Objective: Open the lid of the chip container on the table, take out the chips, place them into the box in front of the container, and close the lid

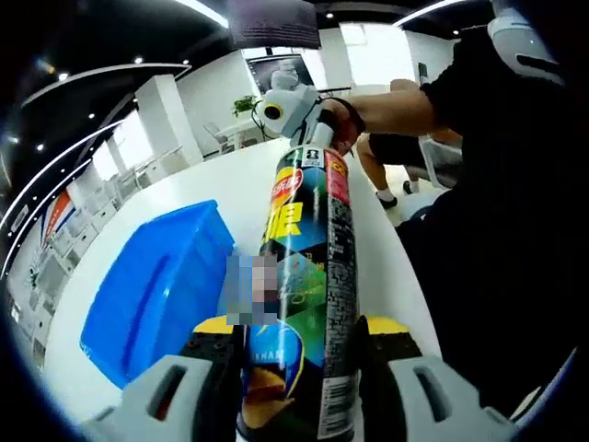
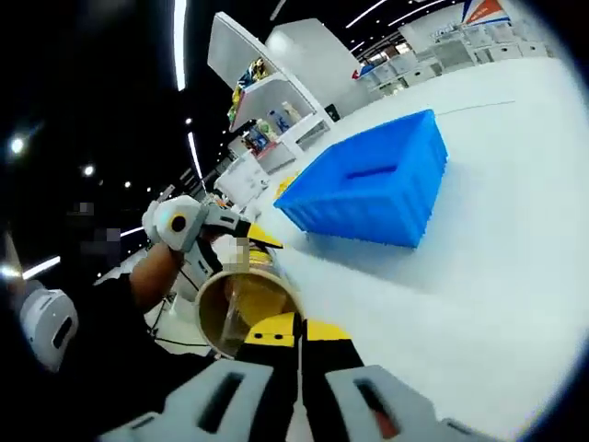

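On white table [image 2: 497,276], blue box [image 2: 368,184]

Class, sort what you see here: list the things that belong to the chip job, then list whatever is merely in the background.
Belong to the job:
chip container, held between the left gripper jaws
blue box on the white table
right gripper, at the can's open mouth

Just about:
shelves with goods
potted plant
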`<state>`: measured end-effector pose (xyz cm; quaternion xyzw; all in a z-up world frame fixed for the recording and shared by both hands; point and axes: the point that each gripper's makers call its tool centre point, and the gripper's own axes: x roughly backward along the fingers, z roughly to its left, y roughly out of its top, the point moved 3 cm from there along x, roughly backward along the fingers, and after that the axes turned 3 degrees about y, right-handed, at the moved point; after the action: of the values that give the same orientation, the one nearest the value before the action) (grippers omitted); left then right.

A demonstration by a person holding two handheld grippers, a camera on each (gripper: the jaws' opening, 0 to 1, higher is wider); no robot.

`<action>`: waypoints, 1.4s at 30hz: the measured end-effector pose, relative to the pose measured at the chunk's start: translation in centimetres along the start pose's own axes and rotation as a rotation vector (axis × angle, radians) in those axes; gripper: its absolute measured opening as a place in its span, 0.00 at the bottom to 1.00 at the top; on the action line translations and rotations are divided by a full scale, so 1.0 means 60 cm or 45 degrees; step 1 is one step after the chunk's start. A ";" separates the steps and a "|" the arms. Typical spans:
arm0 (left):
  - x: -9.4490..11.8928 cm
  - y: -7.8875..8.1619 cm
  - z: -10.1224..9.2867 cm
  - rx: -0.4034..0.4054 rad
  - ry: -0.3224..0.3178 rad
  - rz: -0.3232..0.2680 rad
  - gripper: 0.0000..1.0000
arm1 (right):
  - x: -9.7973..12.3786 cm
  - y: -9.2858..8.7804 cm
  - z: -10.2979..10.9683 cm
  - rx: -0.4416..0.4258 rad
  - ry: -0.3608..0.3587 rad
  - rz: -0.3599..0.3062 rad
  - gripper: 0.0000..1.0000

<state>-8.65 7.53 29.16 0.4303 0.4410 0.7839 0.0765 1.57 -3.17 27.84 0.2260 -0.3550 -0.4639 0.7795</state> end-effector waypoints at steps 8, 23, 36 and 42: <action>-0.007 -0.016 0.020 -0.009 -0.123 0.153 0.50 | -0.018 -0.018 -0.022 -0.066 0.020 -0.077 0.00; -0.015 -0.032 0.033 -0.041 -0.209 0.325 0.50 | -0.030 -0.032 -0.033 0.033 -0.102 -0.065 0.02; -0.022 -0.034 0.032 -0.080 -0.193 0.378 0.50 | -0.014 -0.037 -0.024 0.225 -0.171 -0.120 0.02; -0.022 -0.036 0.031 -0.072 -0.187 0.359 0.50 | 0.010 -0.041 0.005 0.218 -0.134 -0.227 0.07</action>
<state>-7.00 9.31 27.19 0.5417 0.3471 0.7655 0.0099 0.16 -4.87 26.54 0.2974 -0.4123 -0.5106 0.6934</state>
